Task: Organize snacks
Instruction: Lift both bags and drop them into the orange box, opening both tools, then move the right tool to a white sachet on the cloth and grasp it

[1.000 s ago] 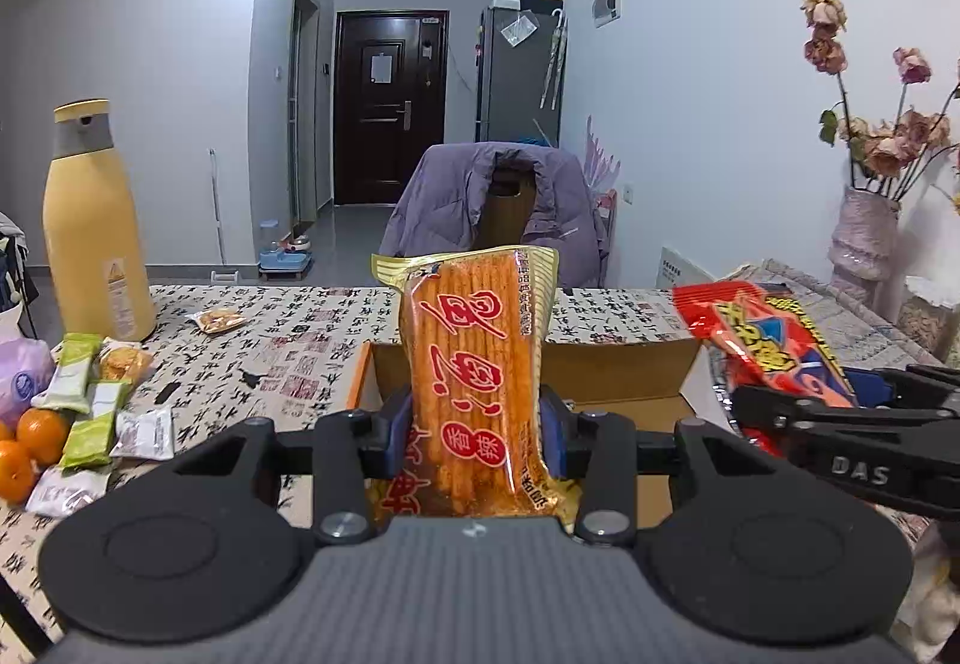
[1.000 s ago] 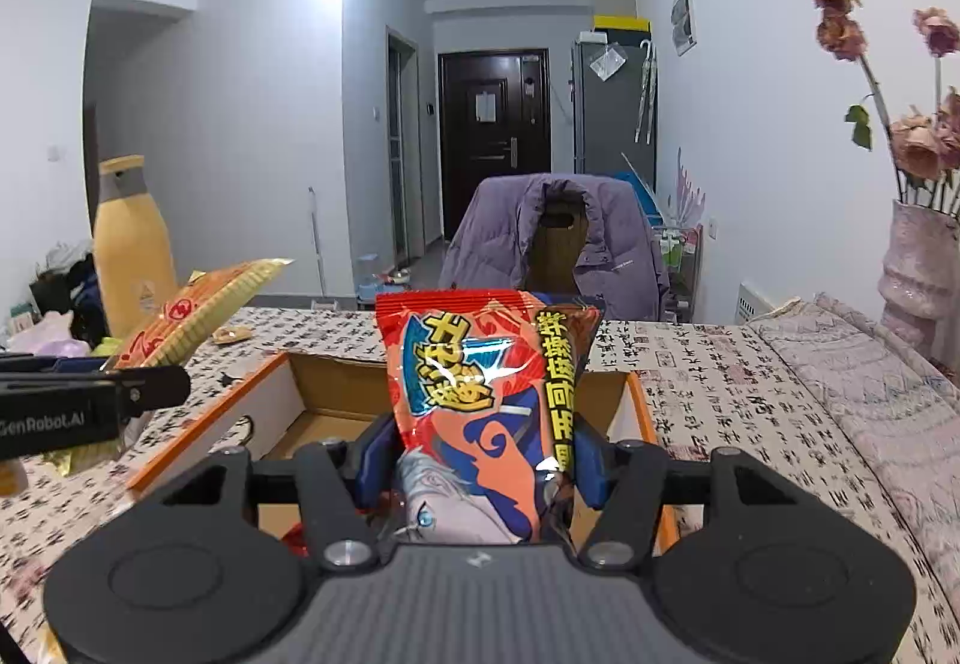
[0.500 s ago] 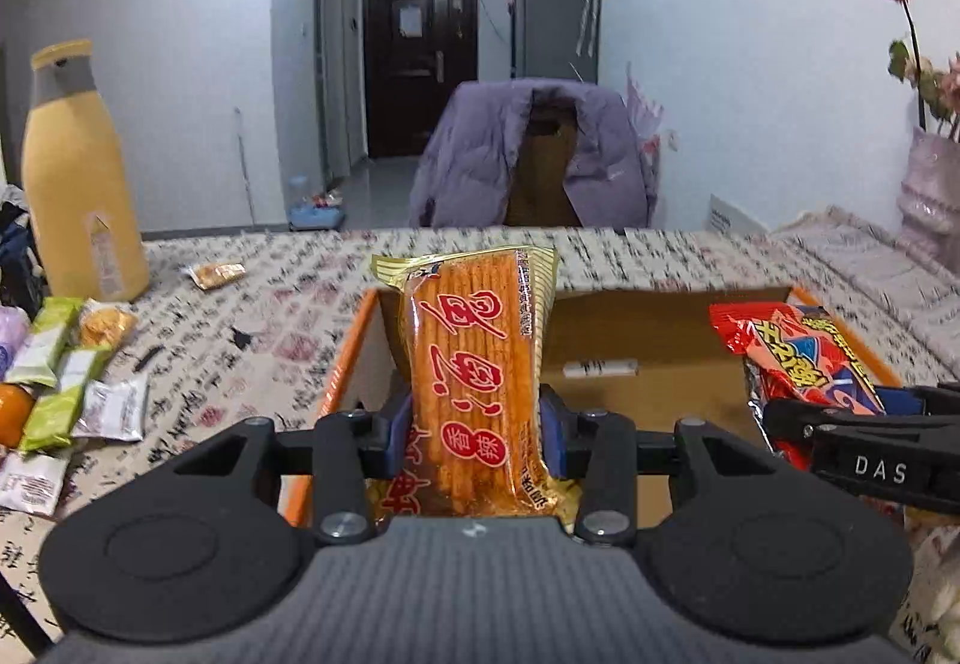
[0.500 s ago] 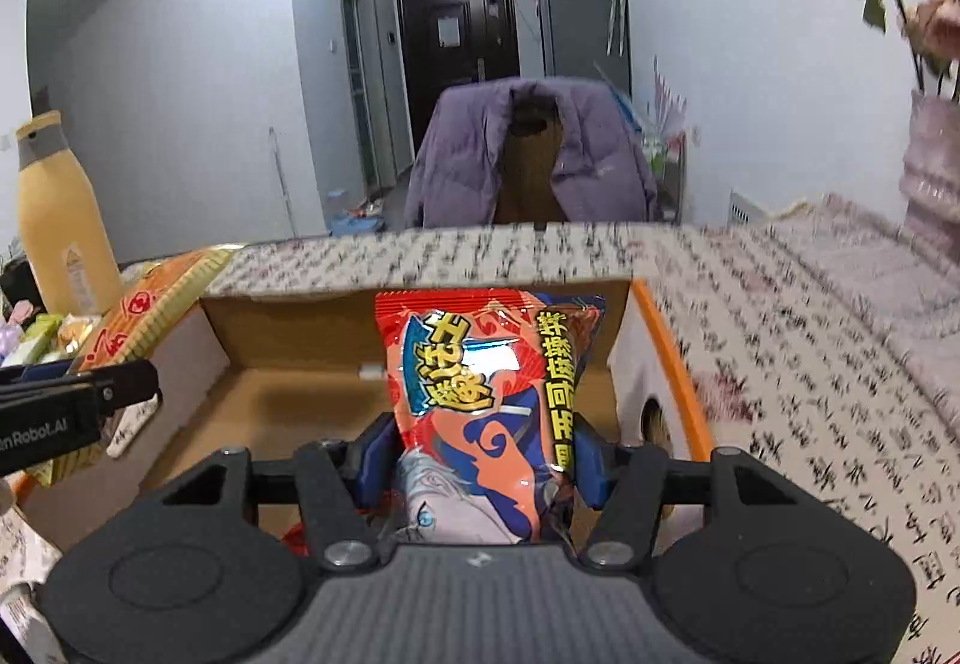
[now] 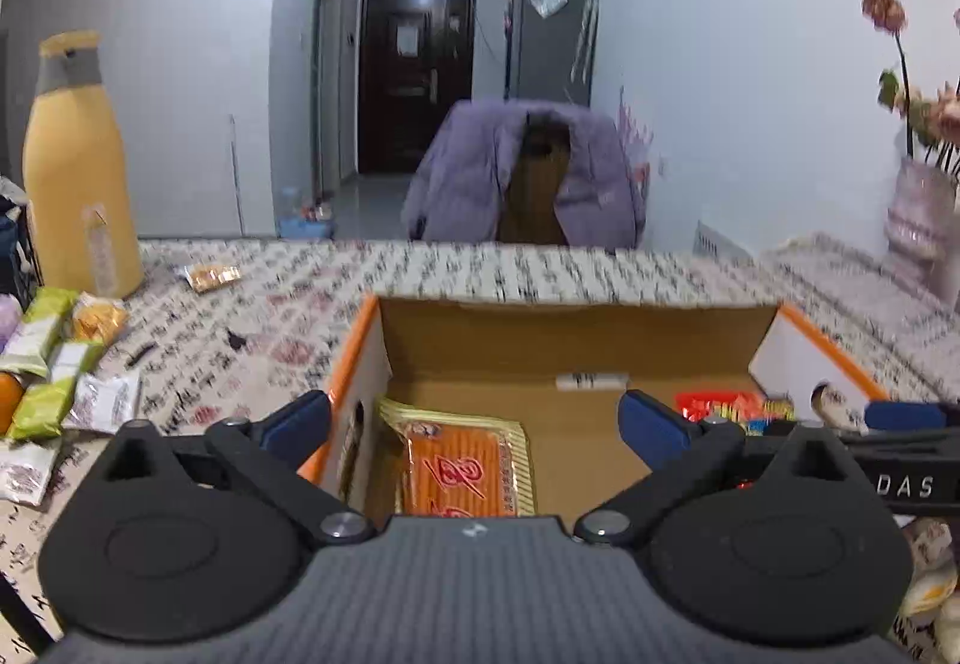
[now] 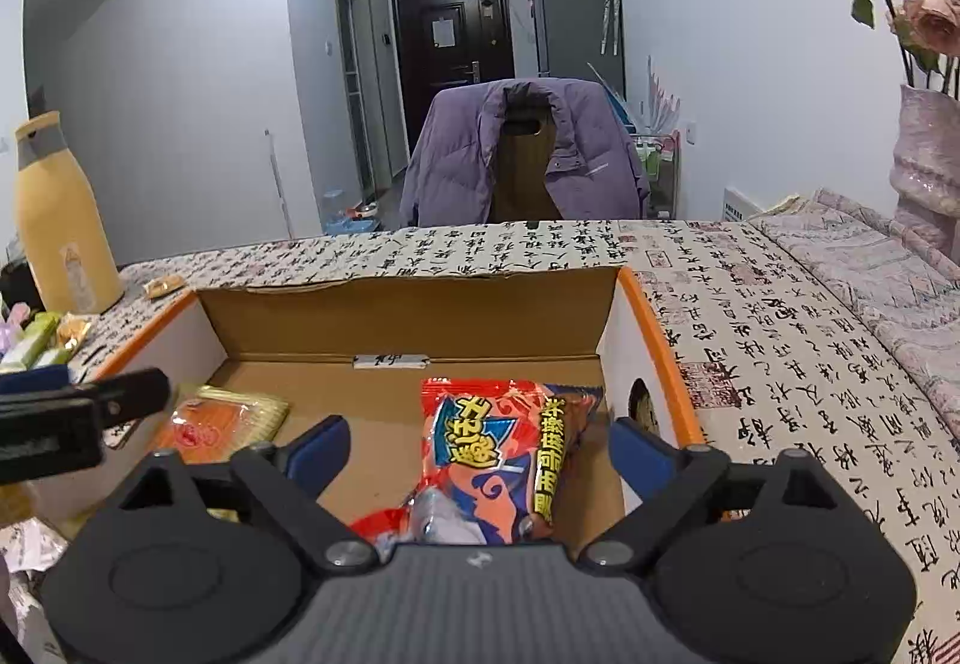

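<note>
I find both tools released over the open cardboard box (image 5: 660, 328), which stands on the table's calligraphy-print cloth (image 6: 780, 316).

Left gripper (image 5: 474, 424): jaws have just been opening and now stand wide, pads clear of everything. The gold-edged orange stick-snack pack (image 5: 465, 469) lies flat on the box floor between and below them, against the box's wall at 9 o'clock. In the right wrist view the same pack sits at 9 o'clock of the red pack.

Right gripper (image 6: 477, 451): jaws have likewise just been opening; the pads are apart from the red snack pack (image 6: 510, 454), which lies between them, tilted up toward the camera, in the box's half at 3 o'clock. I cannot tell whether its lower end rests on another packet; a bit of red wrapper shows beside it.

Outside the box, at 9 o'clock in the left wrist view, I note a tall yellow bottle (image 5: 75, 172), green snack bars (image 5: 36, 328) and other small packets on the cloth. A chair draped with a purple jacket (image 6: 522, 153) stands beyond the table at 12 o'clock.
</note>
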`<act>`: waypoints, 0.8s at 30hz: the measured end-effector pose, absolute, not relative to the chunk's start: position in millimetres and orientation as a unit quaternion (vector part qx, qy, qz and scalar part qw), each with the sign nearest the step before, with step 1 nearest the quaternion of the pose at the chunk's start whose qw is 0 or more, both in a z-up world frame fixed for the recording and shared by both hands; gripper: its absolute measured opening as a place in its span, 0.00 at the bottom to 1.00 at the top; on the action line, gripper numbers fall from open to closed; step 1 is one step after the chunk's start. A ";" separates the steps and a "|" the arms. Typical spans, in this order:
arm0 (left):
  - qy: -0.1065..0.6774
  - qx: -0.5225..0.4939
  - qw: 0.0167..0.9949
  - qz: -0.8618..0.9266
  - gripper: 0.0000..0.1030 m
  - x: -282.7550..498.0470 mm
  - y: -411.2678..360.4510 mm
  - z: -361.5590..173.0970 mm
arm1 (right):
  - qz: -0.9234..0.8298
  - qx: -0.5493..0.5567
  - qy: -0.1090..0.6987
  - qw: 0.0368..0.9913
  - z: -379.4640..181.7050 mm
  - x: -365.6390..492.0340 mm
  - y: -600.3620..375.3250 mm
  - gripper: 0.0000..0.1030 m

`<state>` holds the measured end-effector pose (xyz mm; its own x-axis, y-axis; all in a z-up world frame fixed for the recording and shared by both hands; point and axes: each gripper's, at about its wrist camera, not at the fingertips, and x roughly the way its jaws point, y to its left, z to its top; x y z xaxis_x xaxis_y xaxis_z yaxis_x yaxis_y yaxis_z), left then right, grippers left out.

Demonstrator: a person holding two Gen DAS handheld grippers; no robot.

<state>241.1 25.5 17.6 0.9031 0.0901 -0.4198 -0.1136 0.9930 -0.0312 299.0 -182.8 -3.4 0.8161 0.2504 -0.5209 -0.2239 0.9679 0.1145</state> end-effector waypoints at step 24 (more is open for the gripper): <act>0.169 -0.030 0.985 0.031 1.00 151.9 21.6 67.9 | 0.122 0.006 0.214 0.969 43.3 197.6 -232.0 1.00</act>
